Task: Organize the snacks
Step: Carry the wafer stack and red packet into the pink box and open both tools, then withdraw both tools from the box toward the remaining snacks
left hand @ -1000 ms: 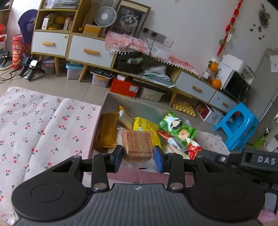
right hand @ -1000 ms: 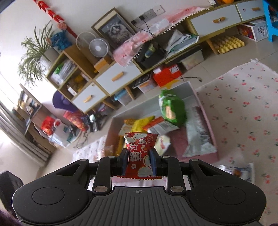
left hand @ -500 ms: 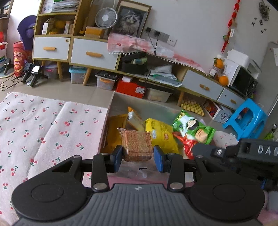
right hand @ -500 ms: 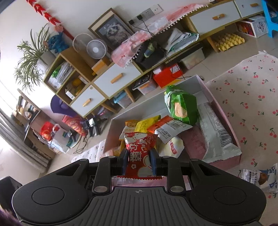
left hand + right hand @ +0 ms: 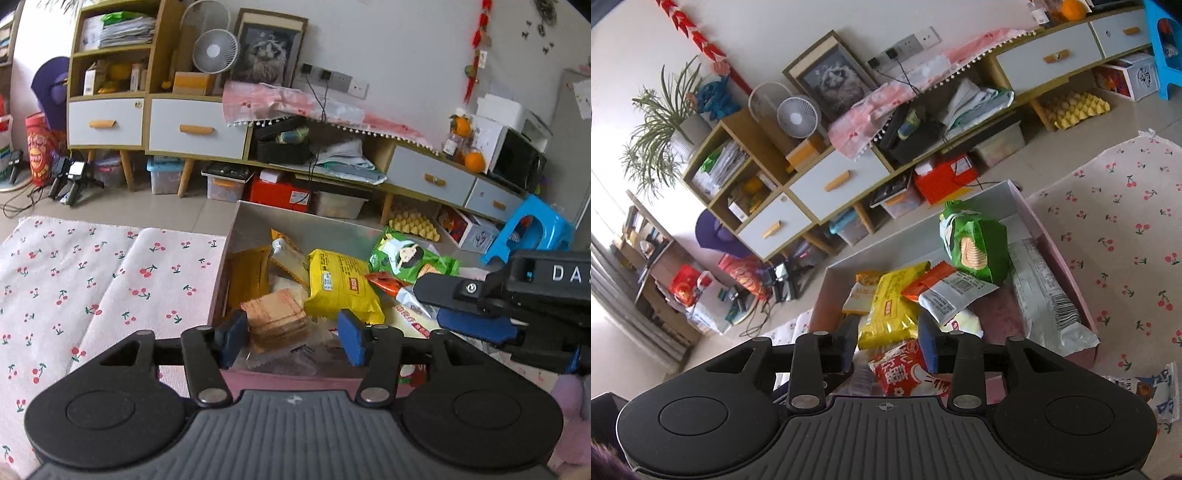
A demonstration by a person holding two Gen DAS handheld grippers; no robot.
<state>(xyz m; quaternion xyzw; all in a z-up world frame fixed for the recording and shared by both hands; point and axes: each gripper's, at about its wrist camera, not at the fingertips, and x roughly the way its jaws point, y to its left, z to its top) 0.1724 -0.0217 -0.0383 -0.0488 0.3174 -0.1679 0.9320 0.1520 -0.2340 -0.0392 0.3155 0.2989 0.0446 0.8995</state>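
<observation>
Between spread fingers (image 5: 231, 341): crinkly clear-wrapped wafer stack (image 5: 276, 320) (square, ridged)

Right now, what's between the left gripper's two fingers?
In the left wrist view, the open left gripper has the brown wafer pack lying loose between its fingers, inside the box.

Right tongs body (image 5: 554, 275): white letters "DAS", cut off by the frame edge.
Red snack packet (image 5: 905, 371): large white Chinese characters, not clearly readable.
Other wrappers: print too small to read.
</observation>
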